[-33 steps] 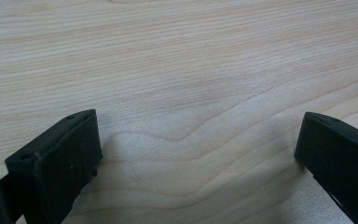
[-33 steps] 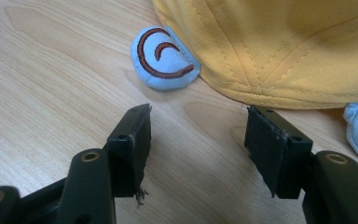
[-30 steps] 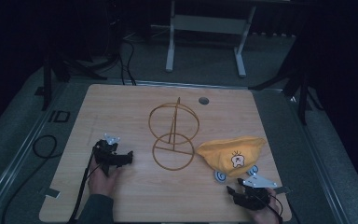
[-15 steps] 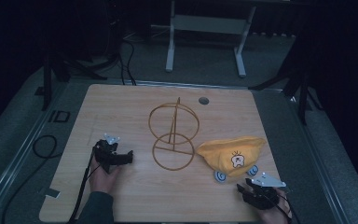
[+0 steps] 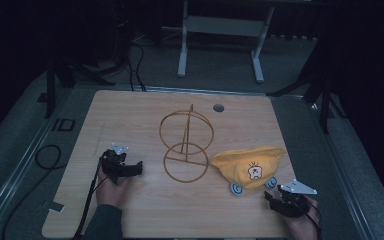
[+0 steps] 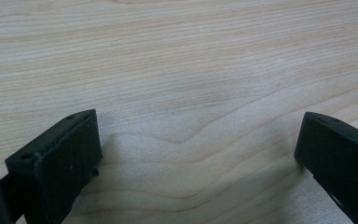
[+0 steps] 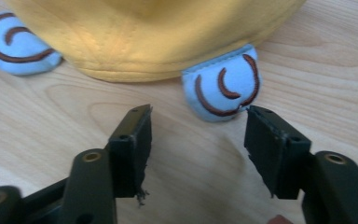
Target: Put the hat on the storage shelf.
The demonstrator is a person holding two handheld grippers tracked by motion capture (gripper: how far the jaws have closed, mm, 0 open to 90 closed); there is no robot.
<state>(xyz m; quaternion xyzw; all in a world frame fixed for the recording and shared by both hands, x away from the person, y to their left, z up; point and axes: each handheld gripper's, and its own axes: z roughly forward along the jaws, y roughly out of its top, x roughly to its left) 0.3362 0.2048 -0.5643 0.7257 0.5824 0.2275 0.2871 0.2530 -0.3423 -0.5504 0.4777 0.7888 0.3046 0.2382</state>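
A yellow plush hat [image 5: 247,162] with a small cartoon patch and two blue ear flaps lies at the front right of the wooden table [image 5: 130,115]. A gold wire stand [image 5: 186,145] with two rings sits at the table's middle. My right gripper [image 5: 272,199] rests near the front right corner, just short of the hat. In the right gripper view its jaws [image 7: 196,116] are open and have just been opening, with nothing between them and one blue flap [image 7: 221,88] right ahead. My left gripper [image 5: 137,169] is open over bare wood [image 6: 191,56], left of the stand.
A round cable hole [image 5: 218,107] sits near the table's far edge. A black cable loop [image 5: 47,157] lies on the floor at the left. A metal frame [image 5: 220,30] stands beyond the table. The front edge runs close to the right hand.
My right gripper has slid to the right along the front edge, a little away from the hat. The left gripper, hat and stand have stayed put.
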